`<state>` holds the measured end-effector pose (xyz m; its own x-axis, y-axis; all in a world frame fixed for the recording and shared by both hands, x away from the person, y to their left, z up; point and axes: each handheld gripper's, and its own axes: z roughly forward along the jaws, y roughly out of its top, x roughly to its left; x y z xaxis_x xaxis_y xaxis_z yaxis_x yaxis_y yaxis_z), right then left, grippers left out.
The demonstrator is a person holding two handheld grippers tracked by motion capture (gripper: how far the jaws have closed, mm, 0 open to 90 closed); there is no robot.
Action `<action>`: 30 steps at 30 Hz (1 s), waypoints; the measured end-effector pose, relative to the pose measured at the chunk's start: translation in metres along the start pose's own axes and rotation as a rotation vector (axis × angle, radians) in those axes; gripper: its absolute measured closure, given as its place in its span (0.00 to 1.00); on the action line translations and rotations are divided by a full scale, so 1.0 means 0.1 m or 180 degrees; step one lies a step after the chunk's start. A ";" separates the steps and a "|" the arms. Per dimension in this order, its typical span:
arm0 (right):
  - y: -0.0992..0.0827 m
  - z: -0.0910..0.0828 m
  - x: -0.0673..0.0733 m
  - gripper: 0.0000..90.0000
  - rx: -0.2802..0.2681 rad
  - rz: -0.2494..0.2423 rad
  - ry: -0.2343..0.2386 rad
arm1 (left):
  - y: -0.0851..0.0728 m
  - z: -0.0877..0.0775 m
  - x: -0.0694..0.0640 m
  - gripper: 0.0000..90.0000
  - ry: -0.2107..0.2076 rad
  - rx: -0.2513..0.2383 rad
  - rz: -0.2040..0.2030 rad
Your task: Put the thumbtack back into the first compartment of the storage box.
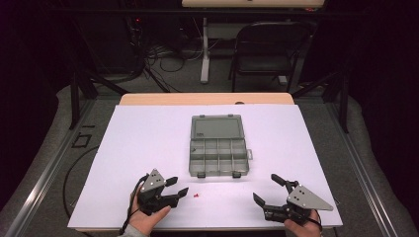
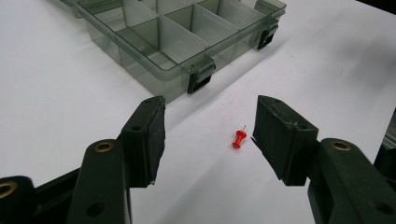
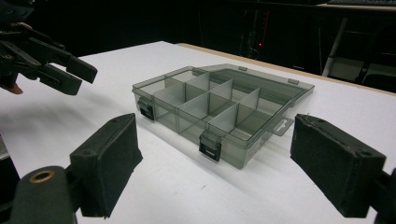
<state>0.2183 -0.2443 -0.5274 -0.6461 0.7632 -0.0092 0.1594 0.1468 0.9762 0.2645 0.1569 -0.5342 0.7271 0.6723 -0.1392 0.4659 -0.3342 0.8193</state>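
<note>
A small red push pin lies on the white table sheet, just ahead of my left gripper. In the left gripper view the pin sits between the open jaws of that gripper, closer to the right one, and neither pad touches it. A grey clear compartment box stands open in the middle of the sheet, its lid folded back. My right gripper rests open at the front right, facing the box with nothing between its jaws.
The box's compartments look empty, and two dark latches face the front edge. Beyond the table stand a black folding chair, a desk leg and tangled cables on the floor. The left gripper shows far left in the right gripper view.
</note>
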 end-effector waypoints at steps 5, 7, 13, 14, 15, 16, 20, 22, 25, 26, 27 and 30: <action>0.00 0.00 0.00 0.16 -0.0005 0.0002 0.0002 | -0.02 0.04 0.00 0.52 0.0001 0.0072 0.0023; 0.00 0.00 0.00 0.16 -0.0003 -0.0001 0.0005 | -0.03 0.06 0.01 0.54 -0.0009 0.0092 0.0035; 0.00 0.00 0.00 0.16 -0.0002 -0.0016 0.0008 | -0.06 0.13 0.02 0.58 -0.0067 0.0166 -0.0024; 0.00 0.00 0.00 0.16 -0.0005 -0.0021 0.0004 | -0.06 0.14 0.02 0.60 -0.0085 0.0179 -0.0045; 0.00 0.00 0.00 0.16 -0.0004 -0.0022 0.0004 | -0.07 0.15 0.02 0.62 -0.0100 0.0191 -0.0052; 0.00 0.00 0.00 0.16 -0.0002 -0.0020 0.0006 | -0.07 0.16 0.02 0.63 -0.0100 0.0198 -0.0045; 0.00 0.01 0.00 0.16 0.0001 -0.0011 0.0012 | -0.06 0.21 0.00 0.67 -0.0163 0.0214 -0.0015; 0.00 0.01 0.00 0.16 0.0005 -0.0021 0.0015 | -0.05 0.24 -0.03 0.70 -0.0207 0.0228 0.0031; 0.00 0.01 0.00 0.16 0.0007 -0.0027 0.0019 | -0.03 0.29 -0.07 0.72 -0.0258 0.0249 0.0099; 0.00 0.01 0.00 0.16 0.0010 -0.0023 0.0020 | -0.02 0.31 -0.09 0.74 -0.0276 0.0247 0.0110; 0.00 0.02 0.01 0.16 0.0009 -0.0025 0.0018 | -0.02 0.34 -0.10 0.75 -0.0306 0.0268 0.0128; 0.00 0.02 0.01 0.16 0.0014 -0.0027 0.0023 | -0.02 0.39 -0.12 0.78 -0.0322 0.0317 0.0160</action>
<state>0.2189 -0.2424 -0.5281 -0.6528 0.7573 -0.0159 0.1572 0.1560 0.9752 0.2742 0.1236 -0.5561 0.7956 0.5846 -0.1589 0.4717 -0.4331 0.7680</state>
